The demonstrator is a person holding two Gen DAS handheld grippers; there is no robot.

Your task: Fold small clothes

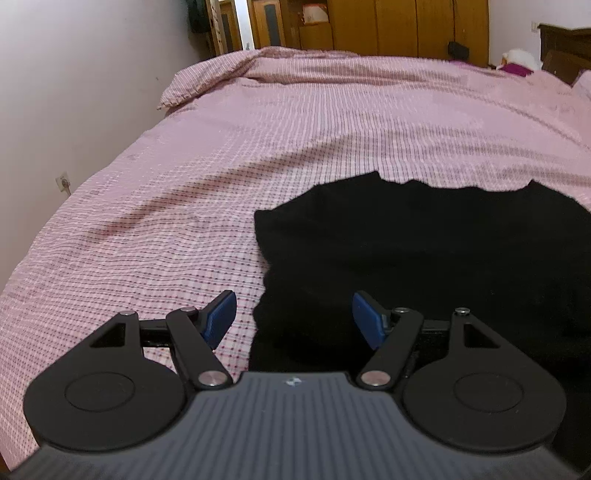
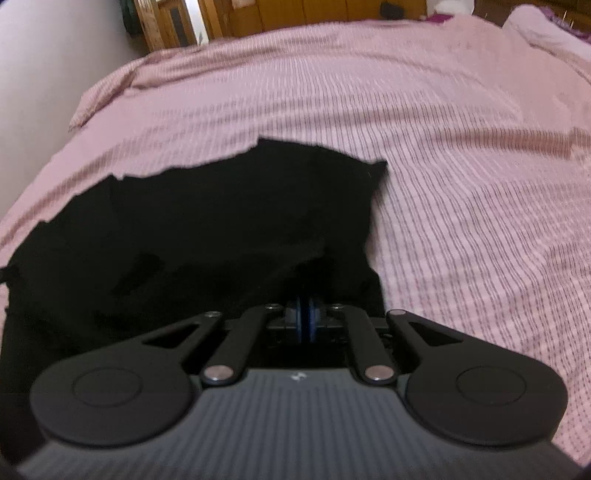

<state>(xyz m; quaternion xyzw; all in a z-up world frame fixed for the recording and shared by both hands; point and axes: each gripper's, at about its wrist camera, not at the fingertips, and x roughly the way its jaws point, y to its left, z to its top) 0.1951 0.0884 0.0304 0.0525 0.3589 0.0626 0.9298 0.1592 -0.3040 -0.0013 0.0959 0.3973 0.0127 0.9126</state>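
Note:
A black garment (image 1: 424, 240) lies spread on the pink checked bed cover (image 1: 258, 129). My left gripper (image 1: 293, 299) hovers open over the garment's left edge; one blue pad (image 1: 221, 317) is above the cover, the other over the black cloth, and nothing is between them. In the right wrist view the same garment (image 2: 221, 214) fills the left half. My right gripper (image 2: 306, 301) is shut near the garment's right edge, its blue pads (image 2: 300, 317) pressed together. A fold of black cloth rises to them and hides their tips.
A white wall (image 1: 74, 74) with a socket (image 1: 62, 181) runs along the bed's left side. Wooden wardrobes (image 1: 388, 26) stand beyond the far end. A pillow (image 2: 546, 33) and a soft toy (image 1: 517, 59) lie at the far right. Bare bed cover (image 2: 461, 147) stretches right of the garment.

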